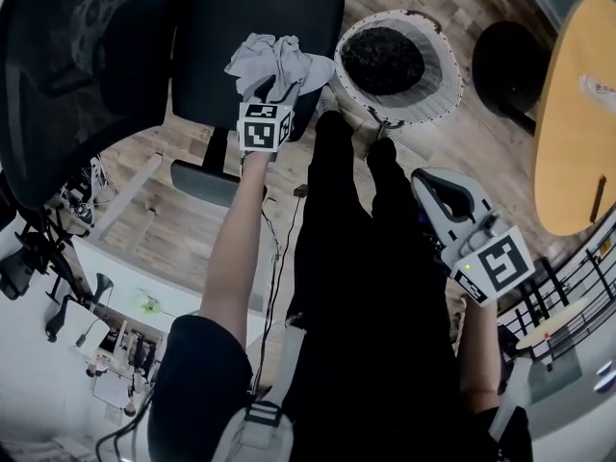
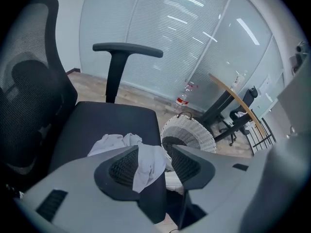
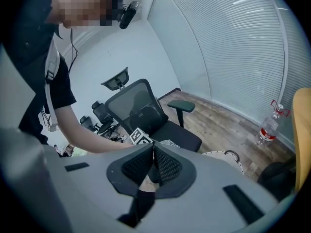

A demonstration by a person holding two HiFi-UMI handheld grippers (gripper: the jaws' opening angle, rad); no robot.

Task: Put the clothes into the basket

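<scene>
The cloth (image 1: 279,65), crumpled and pale grey, lies on the seat (image 1: 231,27) of a black office chair, at the front corner nearest the basket (image 1: 445,80). In the head view the basket, white wicker with a dark inside, stands on the wooden floor (image 1: 192,229) just at 3 o'clock of the cloth.

The left claw (image 2: 155,149) comes in over the cloth from 6 o'clock. Its jaws stand narrowly apart with a fold of the cloth between them. The pads do not clamp it, and whether the fold brushes the left pad cannot be told.

The right claw (image 3: 153,147) hangs at 4 o'clock in the head view, well apart from cloth and basket. Its jaws are together at the tips with nothing between them.

A round wooden counter (image 1: 577,114) sits at 3 o'clock past the basket.
</scene>
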